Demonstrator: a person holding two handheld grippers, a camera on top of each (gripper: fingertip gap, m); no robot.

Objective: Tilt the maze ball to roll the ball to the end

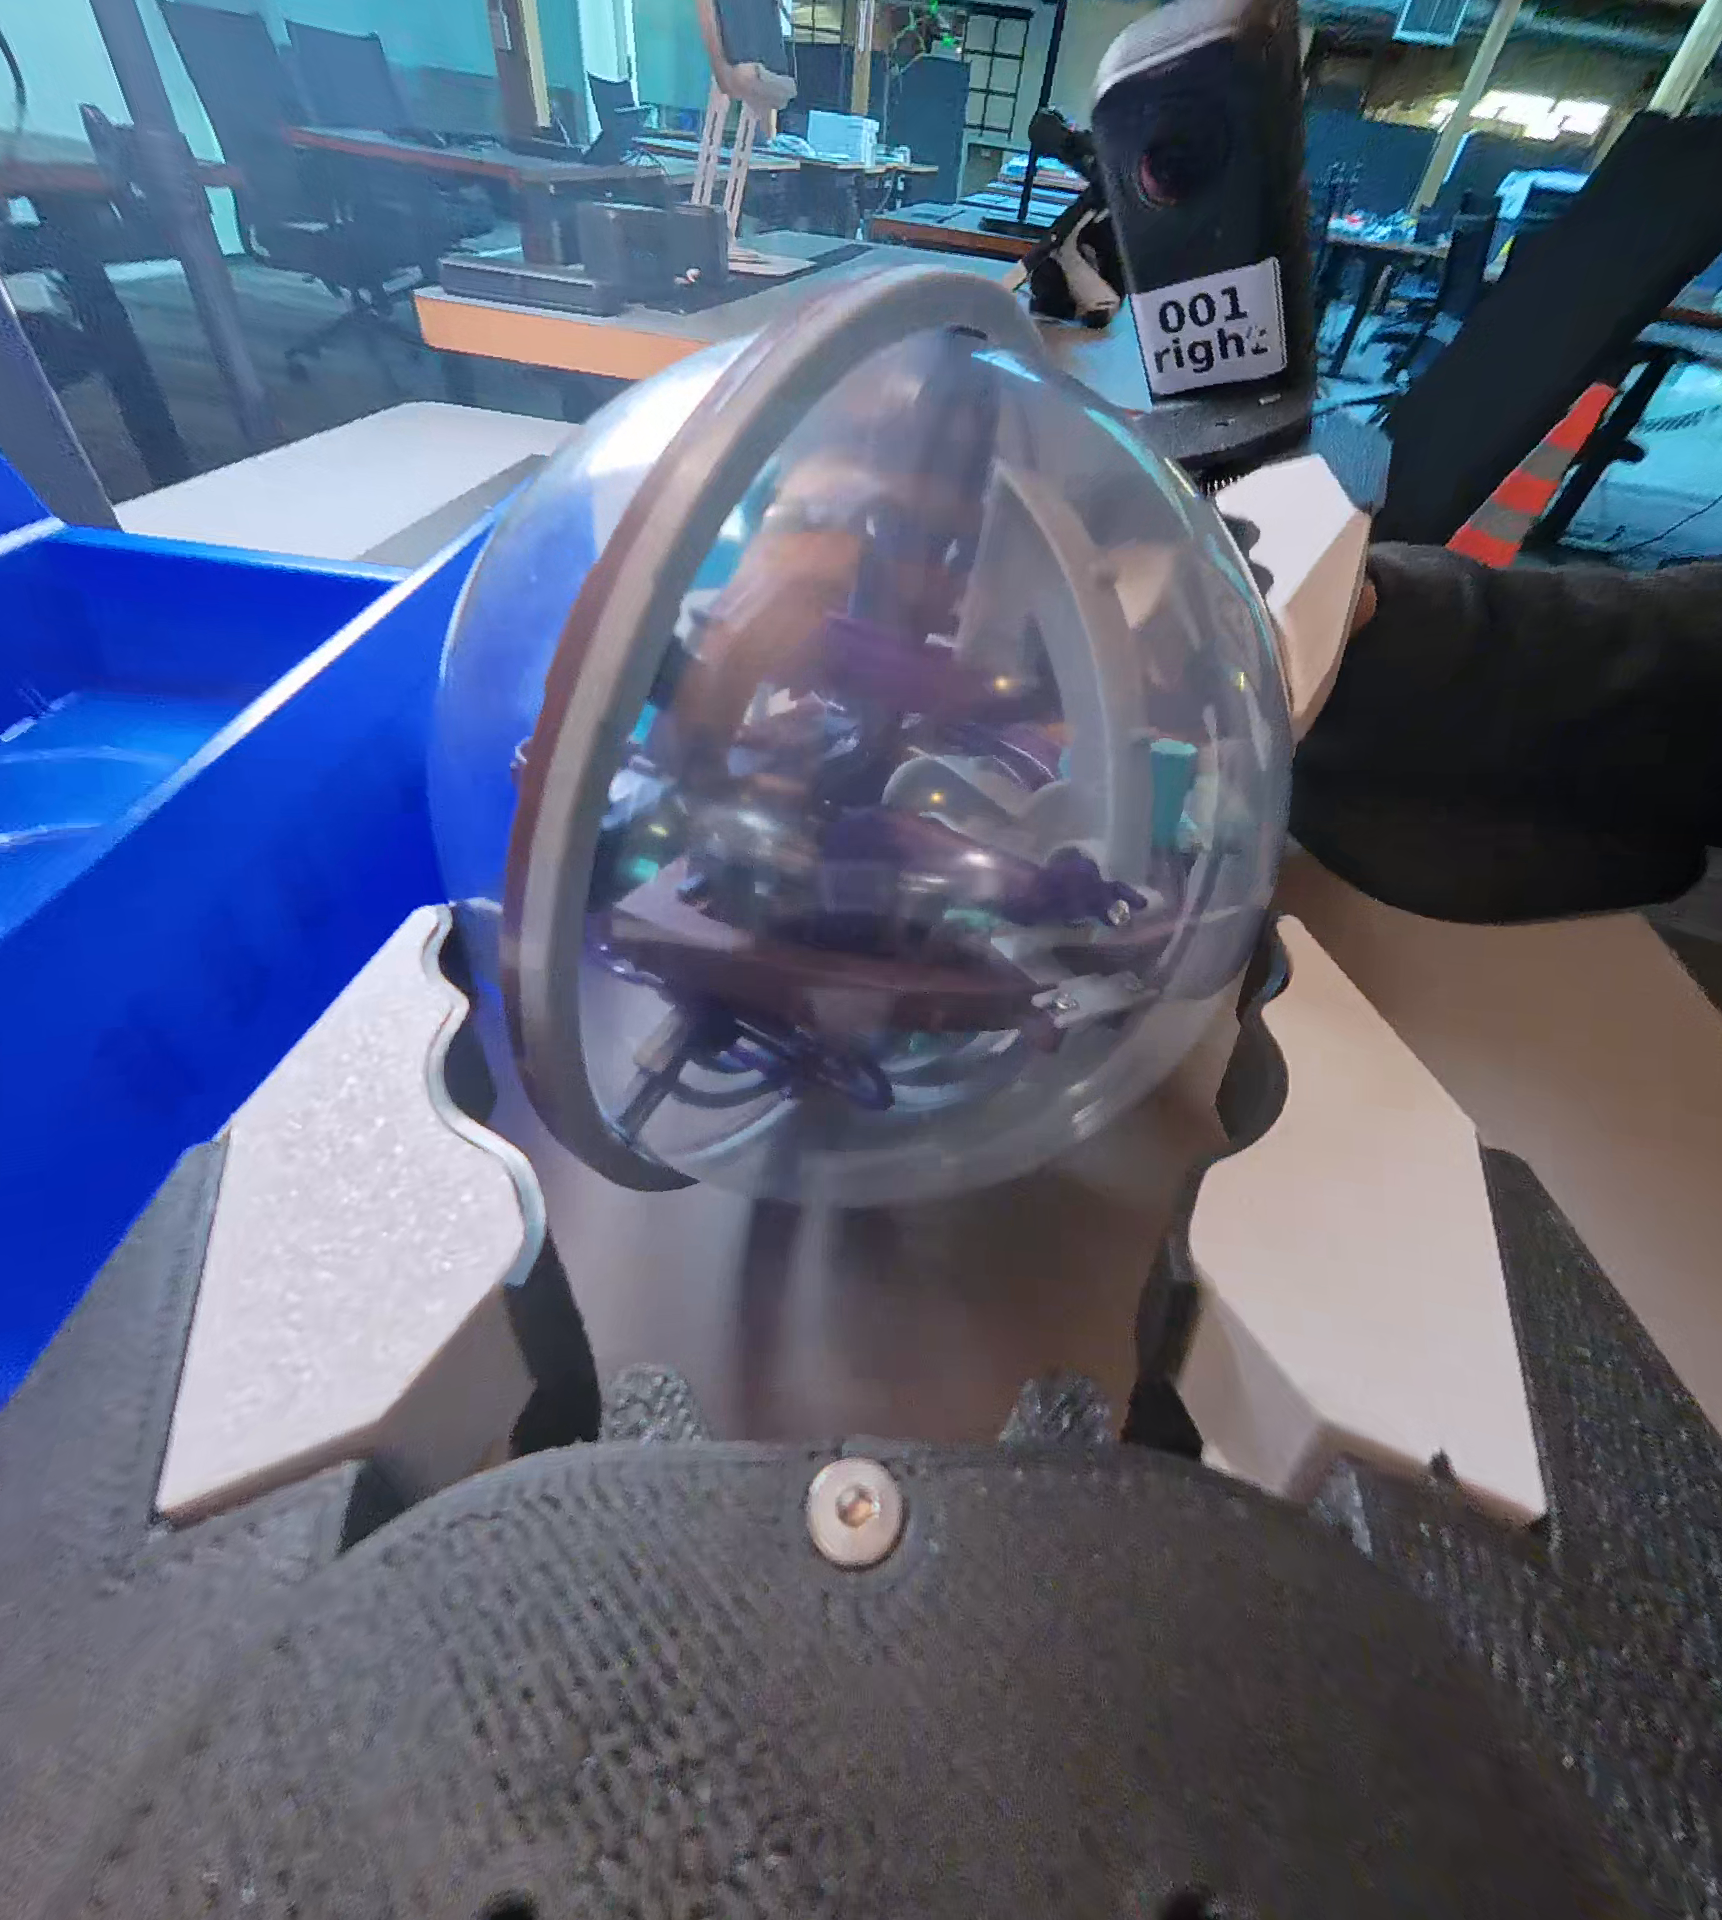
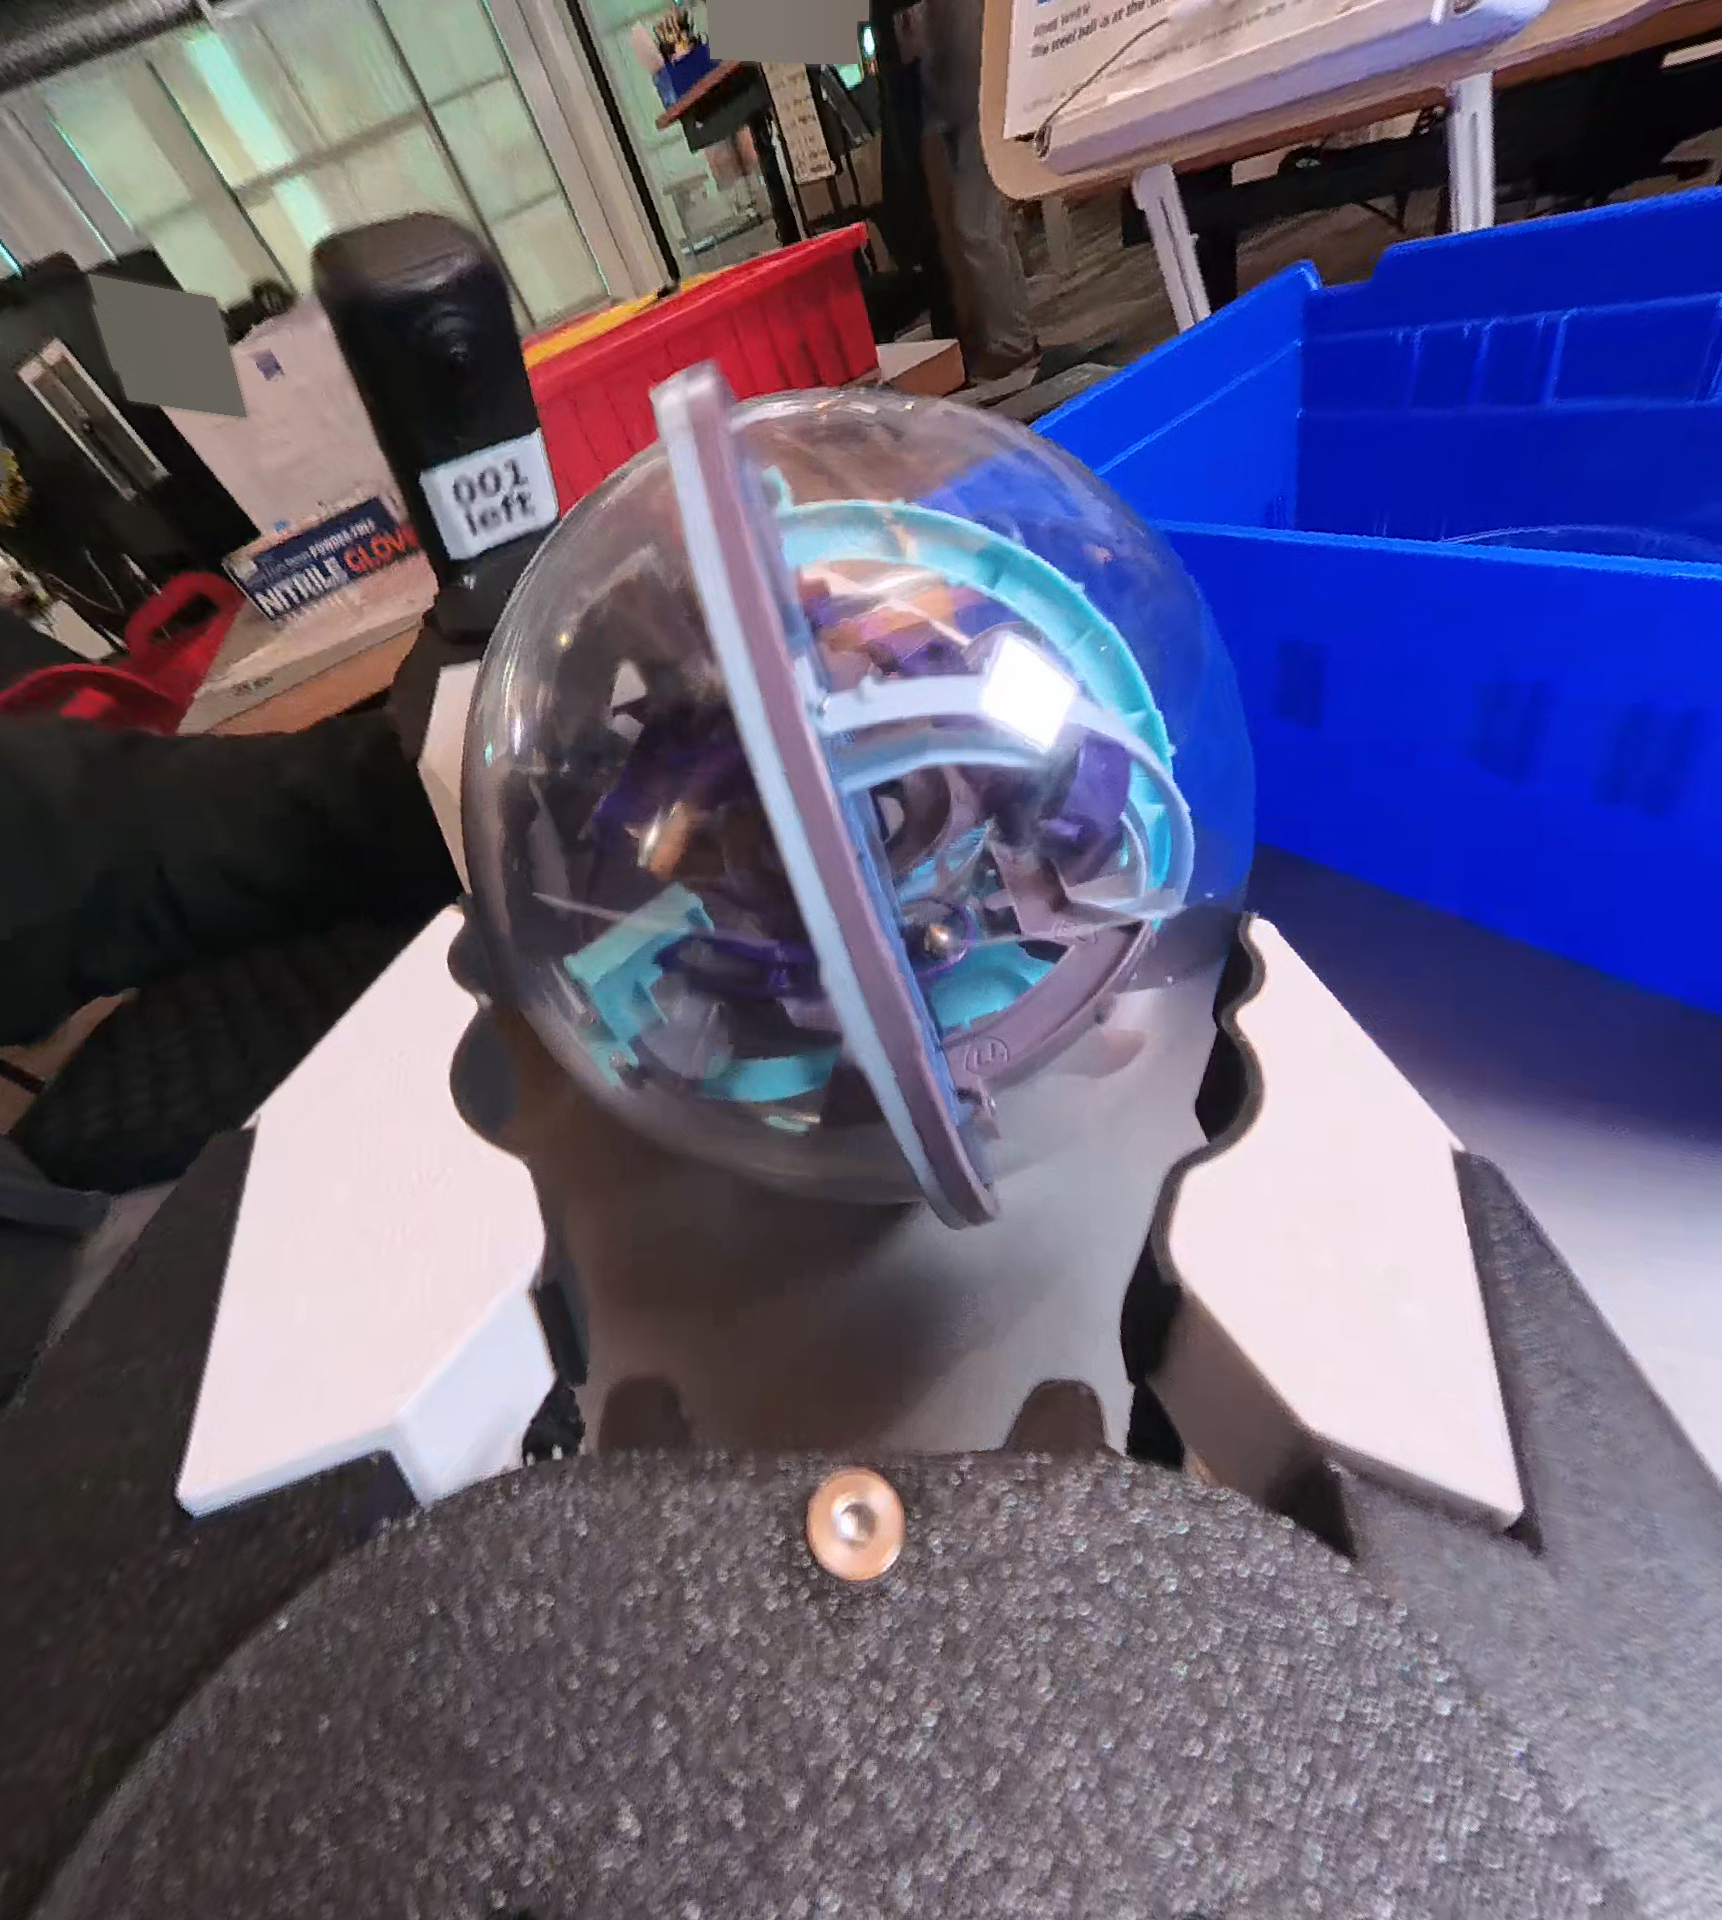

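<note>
The maze ball (image 1: 867, 748) is a clear plastic sphere with a grey equator ring and purple, teal and orange tracks inside. It is tilted, with the ring running near vertical. My left gripper (image 1: 857, 935) is shut on it, white fingers (image 1: 348, 1143) against its lower sides. My right gripper (image 2: 857, 925) is shut on the same ball (image 2: 836, 790) from the opposite side and shows beyond it in the left wrist view (image 1: 1293, 582). A small steel ball (image 2: 937, 938) sits on a track low inside, next to the ring.
A blue bin (image 1: 109, 831) stands close to the ball's side and also shows in the right wrist view (image 2: 1511, 727). A red bin (image 2: 711, 332) is farther back. Black sleeves (image 1: 1563, 727) (image 2: 109, 852) reach in. The white tabletop (image 2: 1615, 1247) lies below.
</note>
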